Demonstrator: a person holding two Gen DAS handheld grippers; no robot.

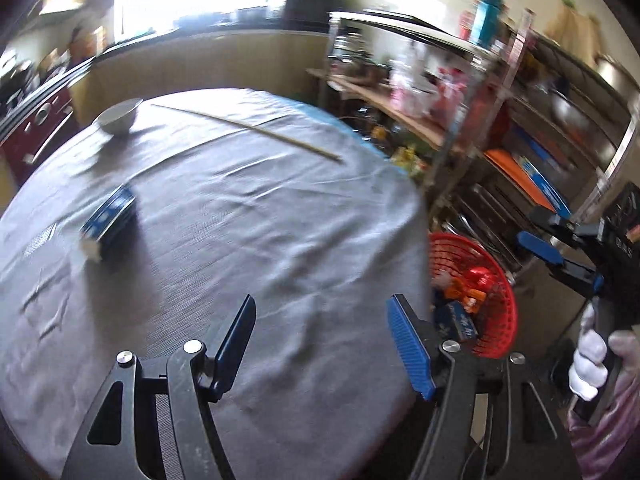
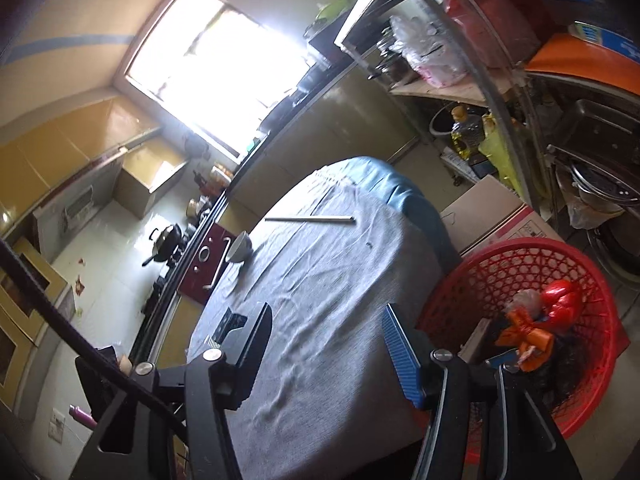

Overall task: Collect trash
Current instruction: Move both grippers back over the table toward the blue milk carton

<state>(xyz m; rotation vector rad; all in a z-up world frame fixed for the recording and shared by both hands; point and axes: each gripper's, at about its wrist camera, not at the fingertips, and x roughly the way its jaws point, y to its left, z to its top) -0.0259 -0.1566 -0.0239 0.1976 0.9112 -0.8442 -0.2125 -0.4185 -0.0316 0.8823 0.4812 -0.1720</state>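
Note:
My left gripper is open over the near part of the grey-clothed round table, with nothing between its fingers. A blue carton lies on the cloth to the left, beyond the fingertips. A thin stick lies across the far side. The red mesh basket stands on the floor beside the table's right edge and holds orange and red wrappers and a small box. My right gripper is open and empty above the table edge, with the basket to its right. It also shows in the left wrist view, held by a gloved hand.
A white bowl sits at the table's far left. Cluttered metal shelves stand close behind the basket. A cardboard box sits on the floor by the basket. A stove and counter run along the table's left side.

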